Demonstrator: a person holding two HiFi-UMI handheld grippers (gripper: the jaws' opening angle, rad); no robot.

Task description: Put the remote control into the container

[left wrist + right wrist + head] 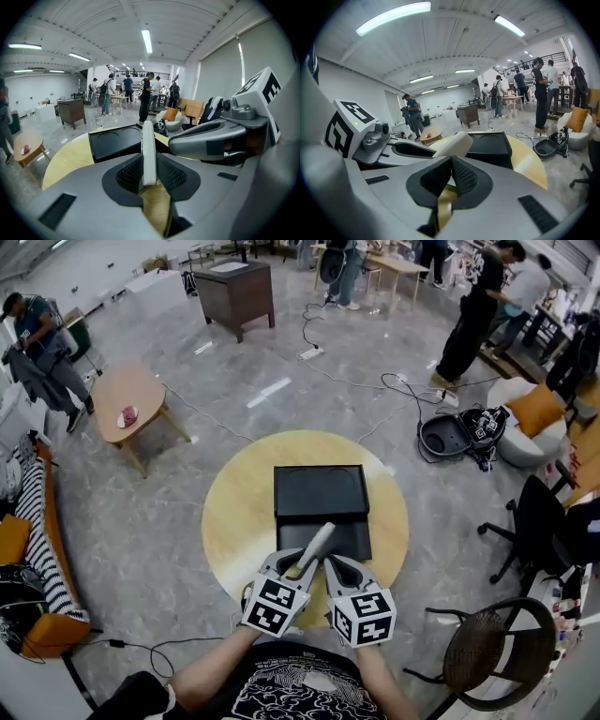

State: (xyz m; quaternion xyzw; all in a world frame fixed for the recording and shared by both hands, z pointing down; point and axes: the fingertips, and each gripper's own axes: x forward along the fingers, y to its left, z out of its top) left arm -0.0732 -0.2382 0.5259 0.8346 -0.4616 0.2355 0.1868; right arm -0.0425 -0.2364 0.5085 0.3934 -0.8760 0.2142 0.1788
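Note:
A pale grey remote control (314, 547) sticks up and forward out of my left gripper (302, 568), which is shut on its near end. In the left gripper view the remote (148, 150) stands edge-on between the two black pads, over the left gripper (149, 176). A black rectangular container (319, 491) lies in the middle of the round yellow table (239, 512), and the remote's far end is over its near edge. My right gripper (330, 568) sits close beside the left. Its pads meet with nothing between them at the right gripper (450, 176). From there the remote (457, 143) shows to the left.
A small wooden side table (131, 399) stands far left and a dark cabinet (234, 292) at the back. A wicker chair (487, 652) and an office chair (544, 521) stand to the right. Cables cross the floor. Several people stand around the room.

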